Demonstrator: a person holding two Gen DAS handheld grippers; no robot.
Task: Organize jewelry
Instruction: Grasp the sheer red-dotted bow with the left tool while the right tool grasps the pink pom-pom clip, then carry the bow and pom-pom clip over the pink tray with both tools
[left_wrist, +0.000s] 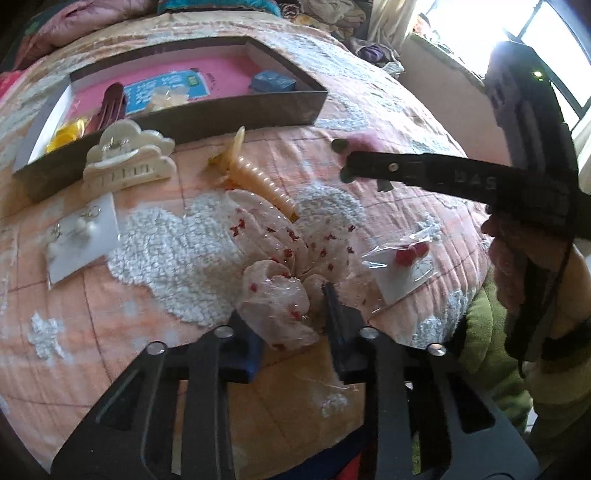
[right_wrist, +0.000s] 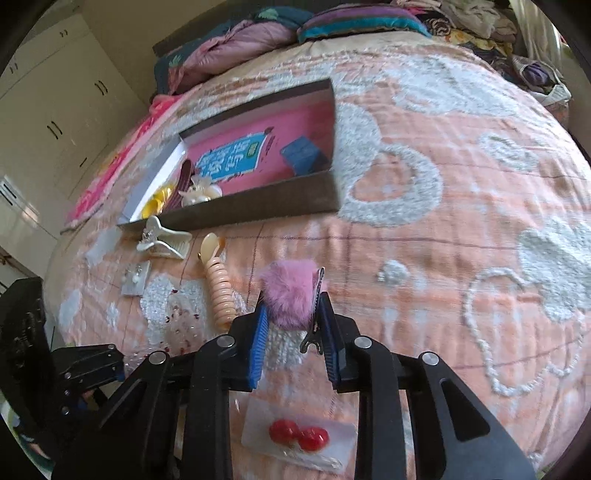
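The left gripper (left_wrist: 295, 314) reached in from the bottom of its frame, angled downward with its blue-padded jaws pinched narrow, while the right gripper (right_wrist: 291, 321) rose from its own lower edge, likewise drawn in close, its black body crossing the right side of the left view.

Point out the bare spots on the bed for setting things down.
Free: the bedspread right of the box, and the box floor between the blue card and small blue box. Crowded: below the box, around the claw clip, coil tie and earring cards.
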